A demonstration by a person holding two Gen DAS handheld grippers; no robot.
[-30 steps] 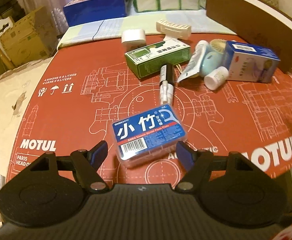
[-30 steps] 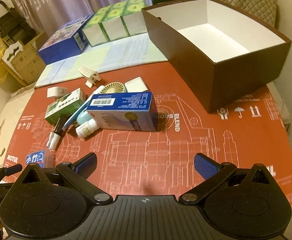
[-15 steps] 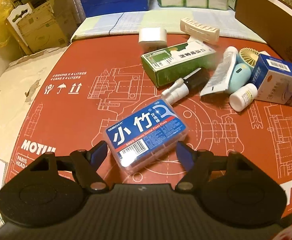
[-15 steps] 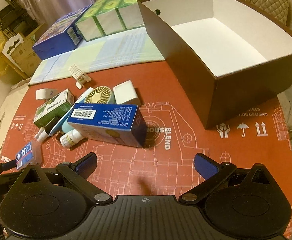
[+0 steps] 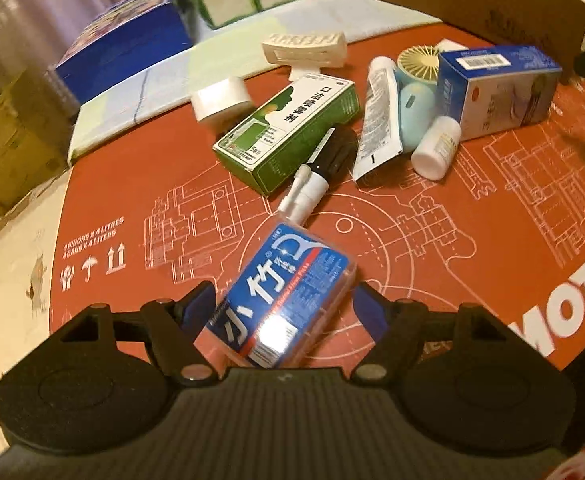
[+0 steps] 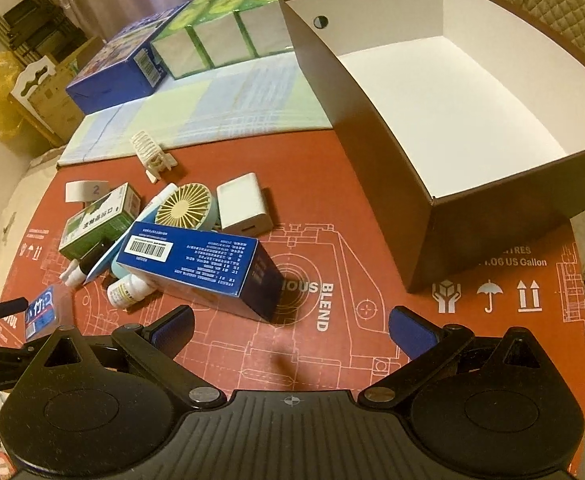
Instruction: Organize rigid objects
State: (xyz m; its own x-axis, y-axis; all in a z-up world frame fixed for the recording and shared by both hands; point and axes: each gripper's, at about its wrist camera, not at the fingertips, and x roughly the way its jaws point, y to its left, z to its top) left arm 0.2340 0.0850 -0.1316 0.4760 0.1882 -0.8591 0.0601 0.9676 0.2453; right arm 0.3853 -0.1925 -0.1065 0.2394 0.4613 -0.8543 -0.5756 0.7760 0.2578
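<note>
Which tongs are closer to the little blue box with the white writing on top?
Left. The left tongs have the little blue box right between their open fingers. The right tongs hang open over the red mat, well off to the box's right.

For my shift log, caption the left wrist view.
Left tongs open around the blue floss box on the red mat.

Wide-spread right gripper (image 6: 290,318) jaws near blue carton (image 6: 196,264), beside open box (image 6: 492,216).
</note>
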